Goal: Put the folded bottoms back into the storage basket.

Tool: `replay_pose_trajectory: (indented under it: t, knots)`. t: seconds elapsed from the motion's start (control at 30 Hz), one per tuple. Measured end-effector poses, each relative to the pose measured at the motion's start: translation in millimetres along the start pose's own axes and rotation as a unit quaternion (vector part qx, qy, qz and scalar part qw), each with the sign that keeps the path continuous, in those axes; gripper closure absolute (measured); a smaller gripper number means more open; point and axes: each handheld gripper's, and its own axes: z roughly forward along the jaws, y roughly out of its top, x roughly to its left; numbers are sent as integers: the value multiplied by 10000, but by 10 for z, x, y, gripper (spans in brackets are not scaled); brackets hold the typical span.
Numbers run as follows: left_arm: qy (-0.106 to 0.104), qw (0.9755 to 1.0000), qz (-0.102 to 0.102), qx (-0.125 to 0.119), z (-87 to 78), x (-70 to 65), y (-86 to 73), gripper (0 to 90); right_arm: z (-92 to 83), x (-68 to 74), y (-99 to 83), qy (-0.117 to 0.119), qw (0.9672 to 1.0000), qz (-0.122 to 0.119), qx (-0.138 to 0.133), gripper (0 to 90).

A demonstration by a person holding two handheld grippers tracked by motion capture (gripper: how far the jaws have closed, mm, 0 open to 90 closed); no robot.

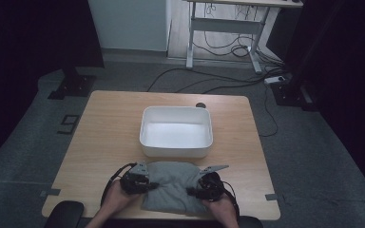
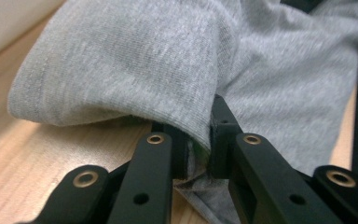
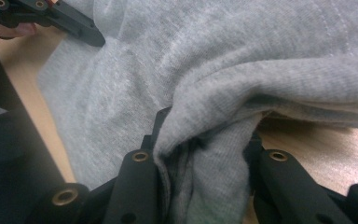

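Left claw [image 2: 198,154]: closed on a fold of grey cloth [image 2: 135,65], jaws pinching a thin bunch of fabric between the pads. Right claw [image 3: 200,163]: likewise clamped on a gathered edge of the same cloth, a thicker wad caught between the jaws. No earlier picture to hand, so nothing noted on motion.

Seen from above: left claw [image 1: 135,180] at the cloth's left side, right claw [image 1: 206,186] at its right side, a hand behind each. Cloth [image 1: 173,187] lying on the near edge of the table [image 1: 100,123], just in front of a white tub [image 1: 176,132], close to it, contact not clear. Tub empty inside, as far as visible.

Cloth: plain grey knit, fine ribbed weave, stitched hem along one edge, loosely folded and rumpled, a puffed fold lifted off the wood near the left claw.

Handling, judged: light, soft, limp; no stiffness to hold a shape; likely to sag and drape between two grips. Best taken at opposite edges or hems, several layers pinched together, to prevent slipping.
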Motion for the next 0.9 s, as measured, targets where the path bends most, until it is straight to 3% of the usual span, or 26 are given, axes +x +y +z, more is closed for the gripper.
replay_pose_trajectory:
  t: [0.47,0.9]
  knots:
    - [-43,9990,242,-367,-442,-91,293,809,-392,175,216,127,9993,-166,-320,704]
    - [135,9977,514,-424,-733,-83,604,808,-658,245,503,173,9982,-317,-479,702]
